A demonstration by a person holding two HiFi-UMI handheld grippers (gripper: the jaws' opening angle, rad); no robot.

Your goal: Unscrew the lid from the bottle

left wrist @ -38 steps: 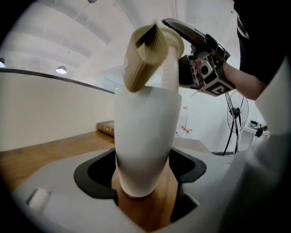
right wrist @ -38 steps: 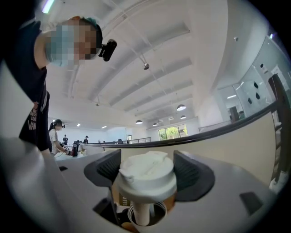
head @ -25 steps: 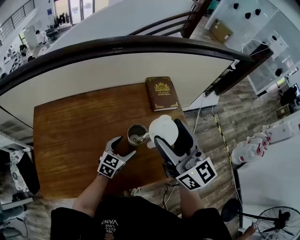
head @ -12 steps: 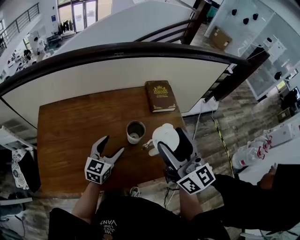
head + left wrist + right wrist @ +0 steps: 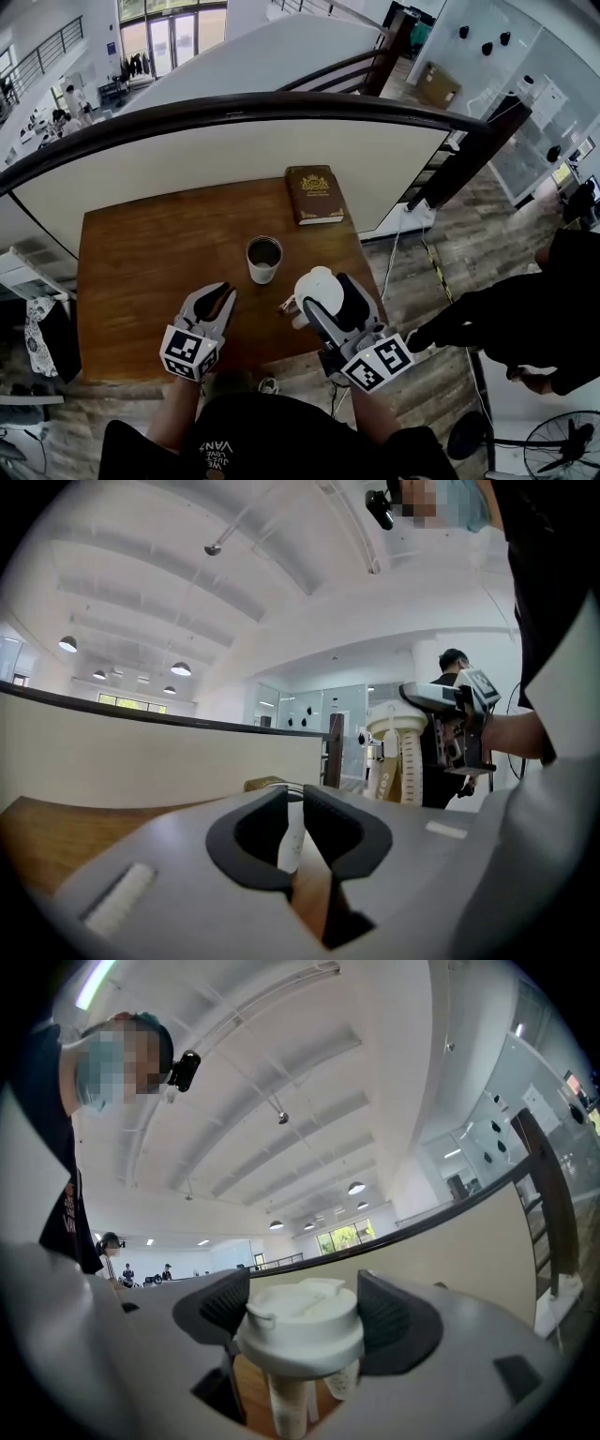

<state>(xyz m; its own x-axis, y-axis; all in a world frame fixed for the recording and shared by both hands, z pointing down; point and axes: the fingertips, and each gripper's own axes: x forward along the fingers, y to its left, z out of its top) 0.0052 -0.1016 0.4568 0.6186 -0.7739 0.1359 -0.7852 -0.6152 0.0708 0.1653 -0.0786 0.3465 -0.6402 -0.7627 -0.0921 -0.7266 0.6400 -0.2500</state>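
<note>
The bottle (image 5: 263,258) is a short white cup-like vessel standing open-mouthed in the middle of the wooden table (image 5: 141,253). Its white lid (image 5: 315,287) is off and sits between the jaws of my right gripper (image 5: 326,292), which is shut on it, to the right of and nearer than the bottle. Pale parts hang below the lid (image 5: 300,1324). My left gripper (image 5: 221,296) hovers to the near left of the bottle; its jaws have just been closing and nothing is between them. Through their narrow slit I see the bottle (image 5: 292,841) farther off.
A brown book (image 5: 314,194) lies at the table's far right edge. A dark curved railing (image 5: 234,103) runs behind the table. A person in black (image 5: 525,309) stands on the floor to the right. The table's near edge is just below both grippers.
The left gripper pulled back from the bottle towards me and its jaws closed. The right gripper carried the lid away from the bottle's mouth, towards the near right.
</note>
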